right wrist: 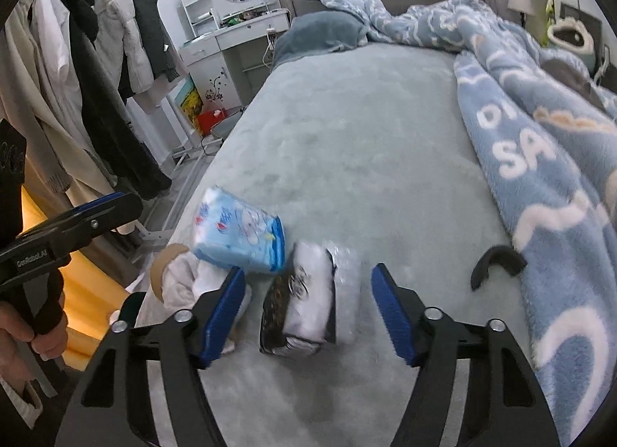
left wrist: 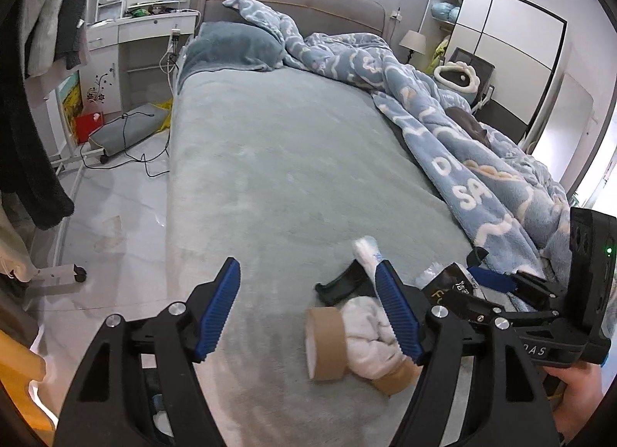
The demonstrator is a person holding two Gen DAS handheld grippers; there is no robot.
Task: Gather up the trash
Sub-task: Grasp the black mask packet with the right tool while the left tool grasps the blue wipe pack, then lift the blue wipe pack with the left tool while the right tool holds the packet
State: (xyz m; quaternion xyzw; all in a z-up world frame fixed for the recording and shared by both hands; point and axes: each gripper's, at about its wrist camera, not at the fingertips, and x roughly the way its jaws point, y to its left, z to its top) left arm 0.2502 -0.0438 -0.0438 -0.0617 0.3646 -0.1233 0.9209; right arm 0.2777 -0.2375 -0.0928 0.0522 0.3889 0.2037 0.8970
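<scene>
The right gripper (right wrist: 308, 312) hangs low over the near end of the bed (right wrist: 366, 130), its jaws standing apart with nothing pinched, a crumpled black-and-white wrapper (right wrist: 299, 308) lying between the blue pads but not pressed by either. Just left of it the left gripper (left wrist: 308, 304) also stands open and empty over bare bedding, its right pad close beside a brown tape roll (left wrist: 324, 346) and a wad of white tissue (left wrist: 370, 335). So the trash sits bunched at the foot of the bed: wrapper, tape roll, tissue, and a blue tissue pack (right wrist: 241, 236) resting just beyond them and partly over the wrapper's far corner. The likely trouble is crowding. If the right pads close on the wrapper's slack foil alone, it may crumple and slip free, or the left pad may catch the tissue pack and drag it along; the clear film (right wrist: 347, 285) lying against the wrapper may cling too. The two grippers work near one another and could knock together. The left edge of the bed runs close beside the tape roll, which could roll off onto the floor (left wrist: 115, 192). Further up, the sheet is open and bare, good room for moving, while the blue blanket (right wrist: 540, 161) walls the right side and hanging coats (right wrist: 96, 61) crowd the left.
</scene>
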